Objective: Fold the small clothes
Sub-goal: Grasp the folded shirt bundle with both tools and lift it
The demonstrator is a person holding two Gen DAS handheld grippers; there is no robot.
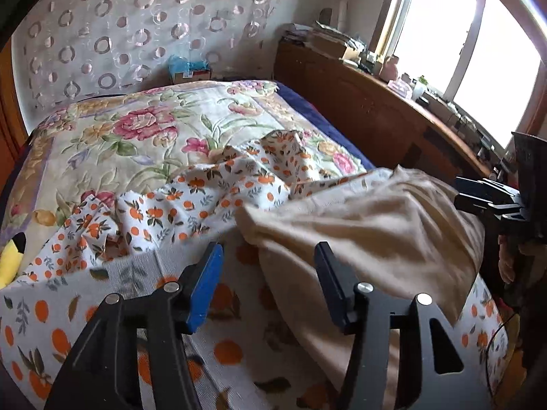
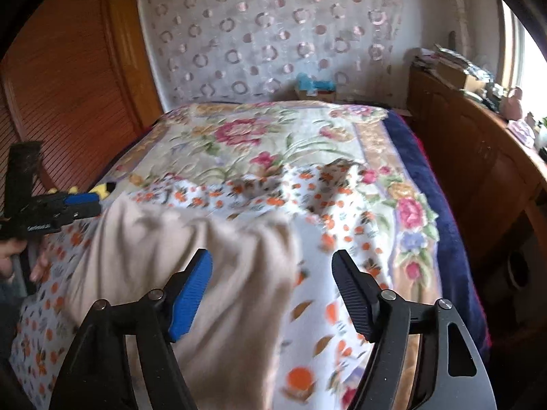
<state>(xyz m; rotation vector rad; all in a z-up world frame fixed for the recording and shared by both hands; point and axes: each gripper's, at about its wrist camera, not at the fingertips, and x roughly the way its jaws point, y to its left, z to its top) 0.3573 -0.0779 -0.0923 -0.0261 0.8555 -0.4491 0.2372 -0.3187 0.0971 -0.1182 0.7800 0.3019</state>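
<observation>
A beige garment (image 1: pixel 376 218) (image 2: pixel 191 239) lies rumpled on a white cloth printed with oranges (image 1: pixel 164 212) (image 2: pixel 342 225), spread over the near part of the bed. My left gripper (image 1: pixel 268 249) is open just above the beige garment's left edge, and its pads grip nothing. My right gripper (image 2: pixel 271 256) is open wide over the garment's right part, which looks blurred, with nothing pinched. Each gripper also shows from the side in the other view: the right gripper (image 1: pixel 458 193) at the garment's far right, the left gripper (image 2: pixel 97 205) at its far left.
A floral bedspread (image 1: pixel 136 126) (image 2: pixel 259 133) covers the bed. A yellow plush toy (image 1: pixel 12 256) (image 2: pixel 102 189) lies at its left edge. A wooden cabinet (image 1: pixel 359 102) with clutter runs along the right below a window. Louvred wooden doors (image 2: pixel 68 68) stand on the left. A hand (image 2: pixel 37 266) holds the left gripper.
</observation>
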